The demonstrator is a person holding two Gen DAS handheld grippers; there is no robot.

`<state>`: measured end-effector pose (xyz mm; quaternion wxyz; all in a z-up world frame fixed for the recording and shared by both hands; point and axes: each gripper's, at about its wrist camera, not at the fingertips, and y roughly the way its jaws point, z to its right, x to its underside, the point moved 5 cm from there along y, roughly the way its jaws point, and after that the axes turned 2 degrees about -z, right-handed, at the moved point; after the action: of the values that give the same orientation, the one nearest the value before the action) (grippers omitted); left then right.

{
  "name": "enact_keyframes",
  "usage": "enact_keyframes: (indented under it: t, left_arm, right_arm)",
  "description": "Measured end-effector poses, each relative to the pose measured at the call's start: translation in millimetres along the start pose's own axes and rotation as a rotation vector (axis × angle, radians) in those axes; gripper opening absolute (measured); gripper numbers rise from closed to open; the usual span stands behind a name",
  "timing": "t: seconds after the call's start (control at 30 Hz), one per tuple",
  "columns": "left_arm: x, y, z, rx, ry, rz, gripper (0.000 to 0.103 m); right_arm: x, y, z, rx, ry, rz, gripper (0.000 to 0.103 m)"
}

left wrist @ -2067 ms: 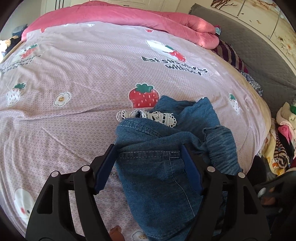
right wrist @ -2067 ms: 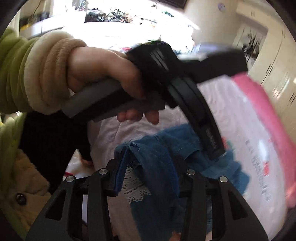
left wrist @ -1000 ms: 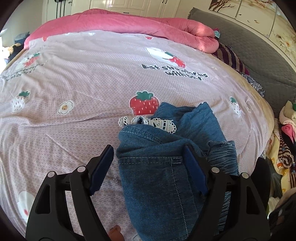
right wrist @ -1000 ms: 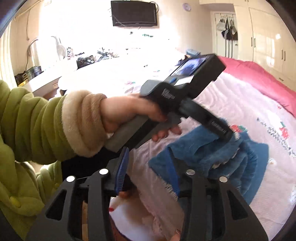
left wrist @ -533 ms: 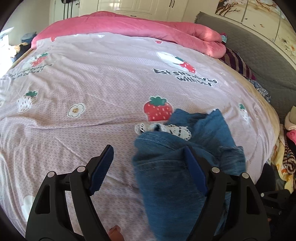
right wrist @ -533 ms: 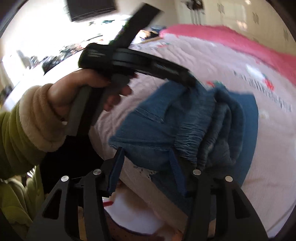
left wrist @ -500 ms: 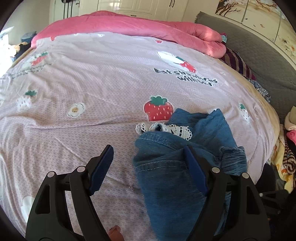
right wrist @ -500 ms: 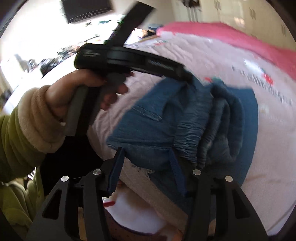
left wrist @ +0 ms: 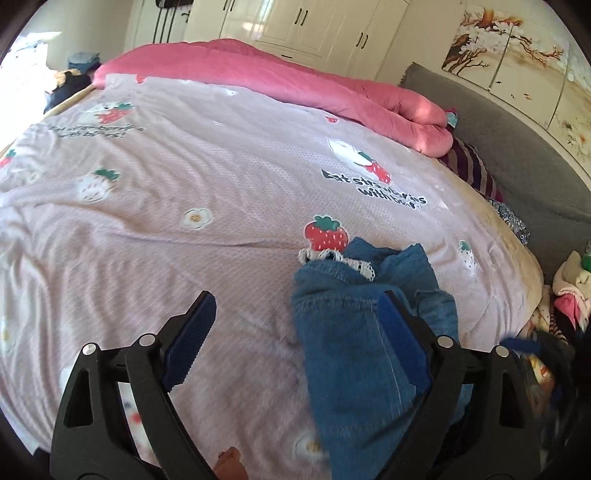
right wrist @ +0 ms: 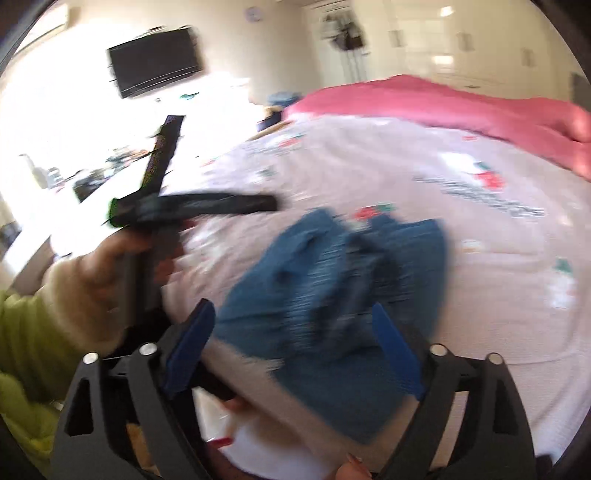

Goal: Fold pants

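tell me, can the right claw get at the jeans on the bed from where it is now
Probably yes. The right claw is opening just above the folded jeans, with nothing between them, and the left claw sits off to the side.

A home bedroom; a wide bed (left wrist: 229,206) under a pale pink strawberry-print sheet, a pink duvet (left wrist: 295,88) bunched along its far edge; white wardrobe doors (left wrist: 306,26) behind; a grey padded headboard (left wrist: 517,147) beneath a blossom painting (left wrist: 509,51); a wall-mounted television (right wrist: 157,72).
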<state>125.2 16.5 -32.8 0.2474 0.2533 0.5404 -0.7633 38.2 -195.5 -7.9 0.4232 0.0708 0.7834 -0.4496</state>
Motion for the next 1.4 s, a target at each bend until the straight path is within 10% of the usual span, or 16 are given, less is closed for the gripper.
enact_keyframes:
  t: [0.5,0.8,1.1,1.4]
  left_arm:
    - [47,28,24,0.083,-0.001,-0.149,0.087]
    - [61,41,23,0.071,0.020,-0.181,0.085]
    - [61,45,40,0.097,0.026,-0.187,0.038]
    - [46,23,49,0.066,0.076,-0.109,0.021]
  right_arm:
    - [-2,41,91,0.032,0.262,-0.090,0.092]
    - [-2,71,99,-0.046,0.312,-0.139,0.062]
    - [-2,77,83,-0.045,0.225,-0.116,0.013]
    - [-22,54,57,0.023,0.079,-0.013,0.010]
